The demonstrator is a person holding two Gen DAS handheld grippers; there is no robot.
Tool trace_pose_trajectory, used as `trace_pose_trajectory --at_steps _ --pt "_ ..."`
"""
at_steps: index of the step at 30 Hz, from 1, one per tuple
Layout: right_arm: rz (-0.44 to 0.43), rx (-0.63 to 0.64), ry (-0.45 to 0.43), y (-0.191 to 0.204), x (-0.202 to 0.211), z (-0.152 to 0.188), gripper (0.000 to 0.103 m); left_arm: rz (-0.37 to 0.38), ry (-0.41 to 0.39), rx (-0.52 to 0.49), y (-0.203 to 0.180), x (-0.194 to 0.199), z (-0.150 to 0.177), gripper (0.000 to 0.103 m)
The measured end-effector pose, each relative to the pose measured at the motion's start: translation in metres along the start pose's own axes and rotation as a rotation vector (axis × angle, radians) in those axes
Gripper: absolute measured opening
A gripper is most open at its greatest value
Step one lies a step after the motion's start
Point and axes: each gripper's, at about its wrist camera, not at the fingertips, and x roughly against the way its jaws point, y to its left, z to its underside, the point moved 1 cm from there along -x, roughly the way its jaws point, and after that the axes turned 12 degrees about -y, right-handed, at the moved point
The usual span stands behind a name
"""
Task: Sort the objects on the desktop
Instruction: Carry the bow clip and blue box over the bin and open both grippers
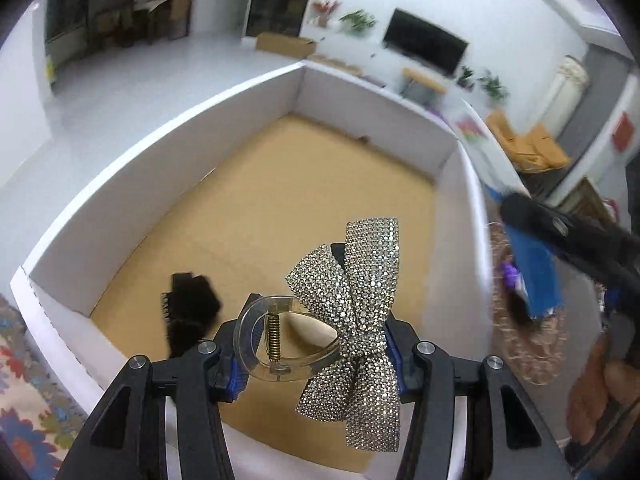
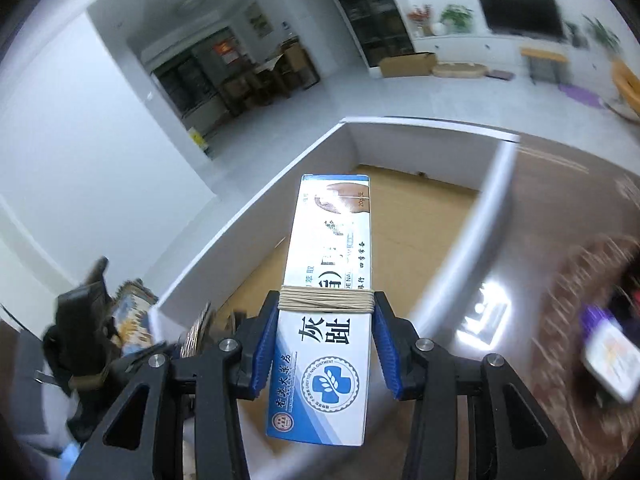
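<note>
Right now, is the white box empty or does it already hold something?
Not empty. The left wrist view shows a black comb-like item on the cardboard floor of the white box; the rest of the visible floor is bare.

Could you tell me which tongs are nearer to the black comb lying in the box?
Left. The left tongs, shut on the rhinestone bow clip, hover just above the black comb; the right tongs, gripping the ointment box, appear farther off.

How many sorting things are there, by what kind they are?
Sparkly bow hair clips: 1
Ointment boxes: 1
Black brushes: 1
White storage boxes: 1
Total: 4
</note>
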Motion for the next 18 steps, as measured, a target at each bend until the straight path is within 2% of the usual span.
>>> trace_pose_trajectory --at_steps 4,6,7,8,9,11,13,16,18 --pt "0.067 0.071 0.070 0.008 -0.058 0.016 0.047 -0.033 0.046 0.008 0.007 -0.017 0.012 0.054" --pt "0.102 0.082 0.116 0.004 -0.073 0.025 0.060 -0.040 0.061 0.018 0.008 -0.022 0.015 0.055" --pt "0.109 0.084 0.124 0.001 -0.076 0.029 0.060 -0.045 0.056 0.021 0.009 -0.020 0.015 0.058" --pt "0.097 0.096 0.098 0.002 -0.071 0.030 0.068 -0.053 0.046 0.026 0.009 -0.018 0.014 0.063" --pt "0.094 0.098 0.078 0.002 -0.064 0.030 0.077 -0.057 0.032 0.029 0.007 -0.015 0.014 0.066" --pt "0.089 0.101 0.024 0.000 -0.043 0.031 0.083 -0.081 -0.012 0.029 0.000 -0.003 0.015 0.069" --pt "0.083 0.109 -0.041 -0.009 -0.008 0.032 0.085 -0.053 -0.055 0.027 -0.017 0.013 0.014 0.069" --pt "0.126 0.138 -0.115 -0.029 0.042 0.043 0.096 0.065 -0.123 -0.006 -0.061 0.043 0.020 0.070" --pt "0.203 0.172 -0.167 -0.059 0.087 0.063 0.101 0.169 -0.154 -0.053 -0.100 0.066 0.035 0.075"
